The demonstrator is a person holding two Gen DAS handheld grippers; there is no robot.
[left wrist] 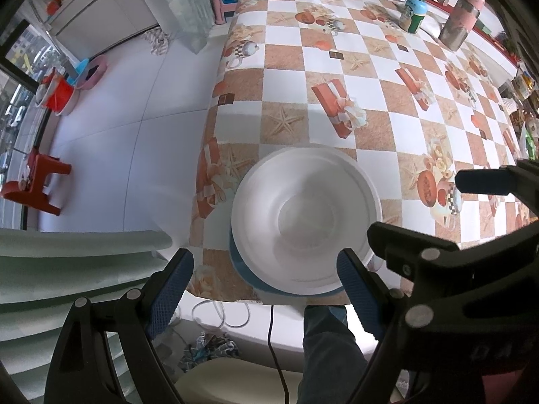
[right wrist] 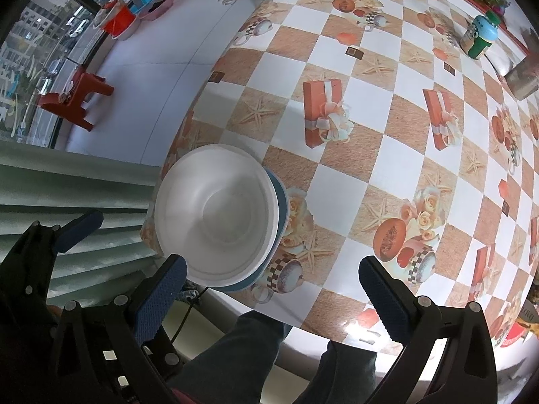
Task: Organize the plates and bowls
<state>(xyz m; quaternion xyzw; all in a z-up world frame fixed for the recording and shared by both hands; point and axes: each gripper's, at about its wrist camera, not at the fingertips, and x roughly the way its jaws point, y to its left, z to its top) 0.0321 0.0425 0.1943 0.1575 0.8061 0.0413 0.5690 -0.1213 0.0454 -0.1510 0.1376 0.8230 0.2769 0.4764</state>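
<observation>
- White bowl nested on blue plate at bench near edge: rigid, smooth, likely slippery; best pinched at rim.
- Left gripper and right gripper: wide open, empty.

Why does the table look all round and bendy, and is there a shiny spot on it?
Left wrist view: the fisheye lens bends the checked table into a dome, and the picture's corners go black. Right wrist view: same bulge; a bright glare spot sits on the near table edge, and the white bowl looks sharp.
</observation>
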